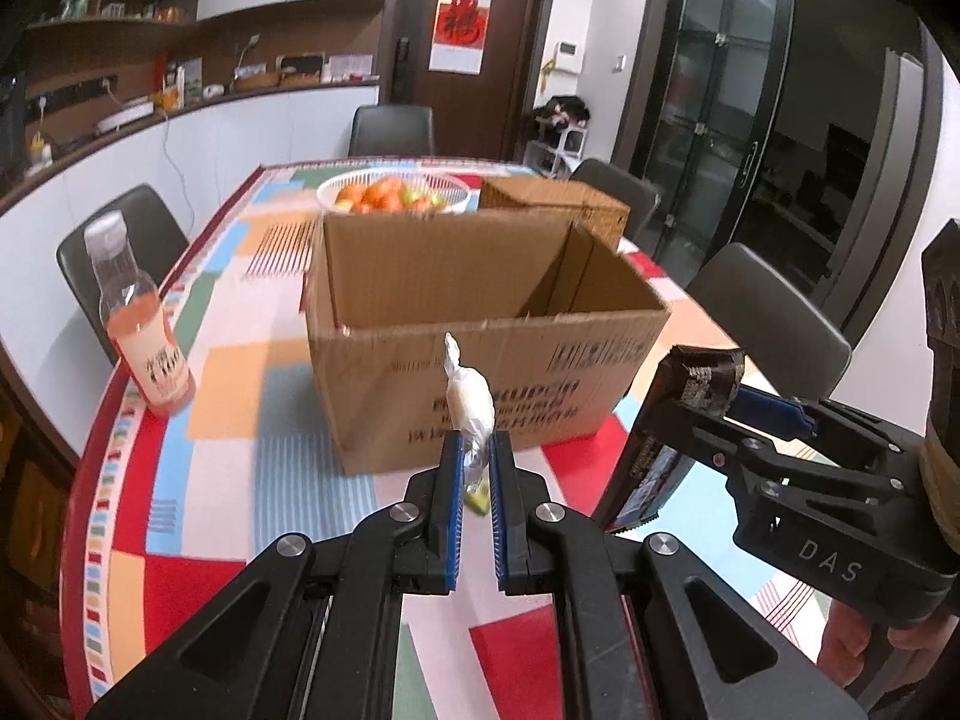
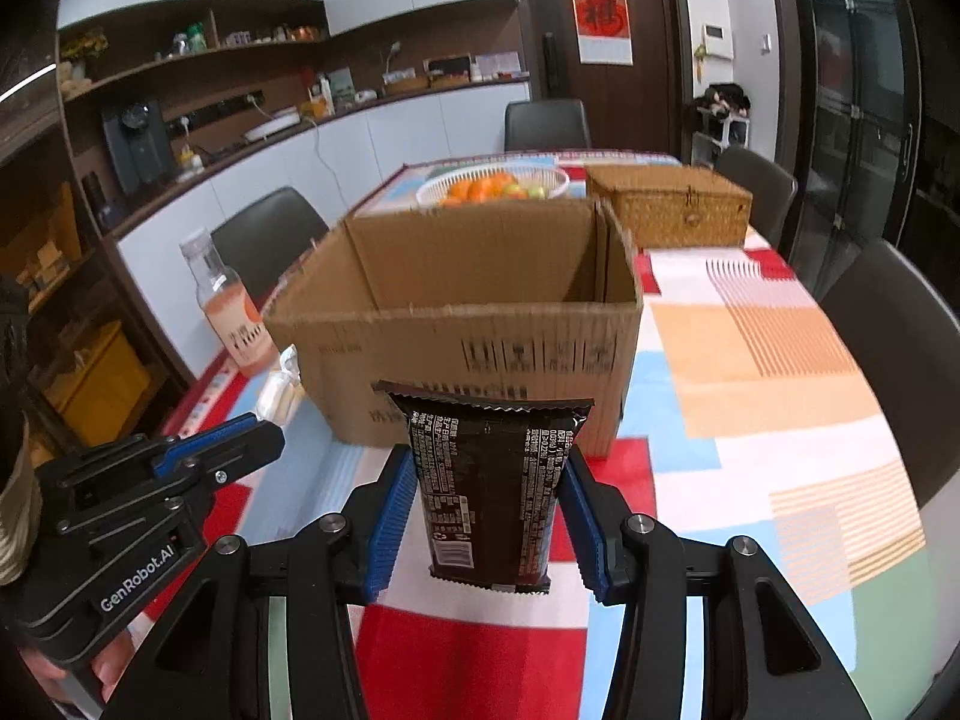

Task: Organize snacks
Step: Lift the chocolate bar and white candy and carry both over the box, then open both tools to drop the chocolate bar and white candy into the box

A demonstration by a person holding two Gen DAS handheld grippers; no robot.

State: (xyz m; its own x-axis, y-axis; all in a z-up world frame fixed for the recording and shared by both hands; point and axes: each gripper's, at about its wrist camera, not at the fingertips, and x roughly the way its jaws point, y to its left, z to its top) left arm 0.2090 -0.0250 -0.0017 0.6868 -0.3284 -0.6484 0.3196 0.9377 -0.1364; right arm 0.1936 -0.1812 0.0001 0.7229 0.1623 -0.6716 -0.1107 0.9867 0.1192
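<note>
Left gripper (image 1: 477,462) clamped on a small candy in a clear twisted wrapper (image 1: 471,402), held upright with the twisted tail up, above the table (image 1: 282,480) and just short of the near wall of the cardboard box (image 1: 480,324). Right gripper (image 2: 489,516) clamped on a dark brown chocolate bar (image 2: 489,480) across its width, crimped end forward and overlapping the box's printed near wall in the right wrist view; whether bar and box touch cannot be told. Both held above the patchwork tablecloth near the table's front edge, right gripper beside the left at a slightly greater height in the left wrist view. Box open at the top, flaps out of the way, standing near the middle of the table; its floor hidden by the near wall. Toward the left edge of the table, level with the box, a bottle with pinkish-orange drink (image 1: 141,330), upright, clear of the box. Behind the box toward the far edge, a white basket of fruit (image 1: 393,195), and just right of it a woven wicker case with a closed lid (image 2: 669,204). Dark chairs (image 1: 774,312) drawn up along the left, right and far edges.
</note>
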